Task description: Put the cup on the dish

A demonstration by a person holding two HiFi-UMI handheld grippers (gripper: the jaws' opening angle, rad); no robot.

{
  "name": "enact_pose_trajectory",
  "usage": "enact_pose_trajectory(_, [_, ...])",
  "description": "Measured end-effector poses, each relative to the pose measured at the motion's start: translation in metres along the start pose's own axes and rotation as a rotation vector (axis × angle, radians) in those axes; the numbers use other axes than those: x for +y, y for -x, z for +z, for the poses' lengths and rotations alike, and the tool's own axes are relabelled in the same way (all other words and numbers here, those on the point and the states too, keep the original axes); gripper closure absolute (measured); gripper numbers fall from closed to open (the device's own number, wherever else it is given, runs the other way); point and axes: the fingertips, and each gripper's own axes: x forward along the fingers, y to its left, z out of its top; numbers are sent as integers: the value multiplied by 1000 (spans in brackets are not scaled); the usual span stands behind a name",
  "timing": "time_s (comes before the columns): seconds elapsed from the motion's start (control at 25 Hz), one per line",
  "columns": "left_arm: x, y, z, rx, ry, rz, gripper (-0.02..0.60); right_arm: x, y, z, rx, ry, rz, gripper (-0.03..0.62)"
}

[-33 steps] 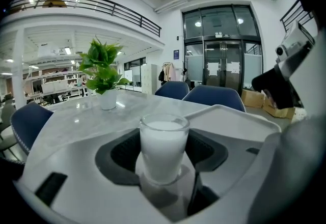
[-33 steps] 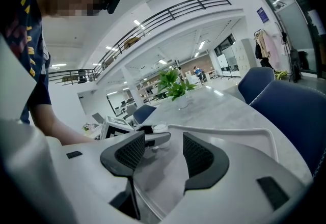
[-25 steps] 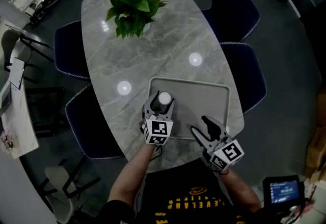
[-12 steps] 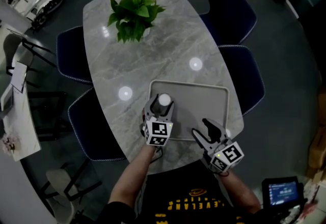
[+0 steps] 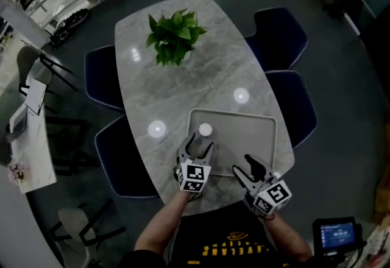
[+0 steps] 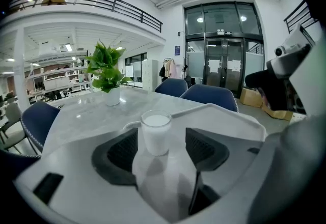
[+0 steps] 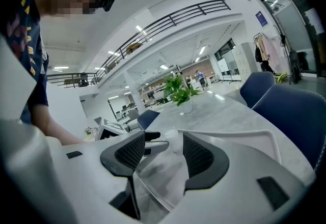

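Small white round cup (image 5: 205, 130) upright on grey rectangular tray (image 5: 256, 139), just beyond spread, empty fingers of left gripper (image 5: 200, 144), untouched, right gripper (image 5: 244, 166) likewise agape, holding nothing.

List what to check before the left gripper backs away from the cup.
1. The cup stands upright on the dish, inside its rim: ok.
2. The left gripper has its jaws apart, not clamping the cup: ok.
3. The cup is wholly outside the left jaws: cannot tell; it stands right at their tips.
4. The right gripper is open, empty and apart from the cup: ok.
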Motion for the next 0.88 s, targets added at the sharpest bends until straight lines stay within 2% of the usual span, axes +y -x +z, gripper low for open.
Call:
enact_pose_trajectory(0.4, [0, 71, 5, -26, 108, -10, 299, 19, 2, -2, -19, -11, 11, 356])
enact_pose_trajectory(0.88, [1, 145, 41, -137, 94, -44, 299, 68, -2, 7, -62, -4, 35, 356])
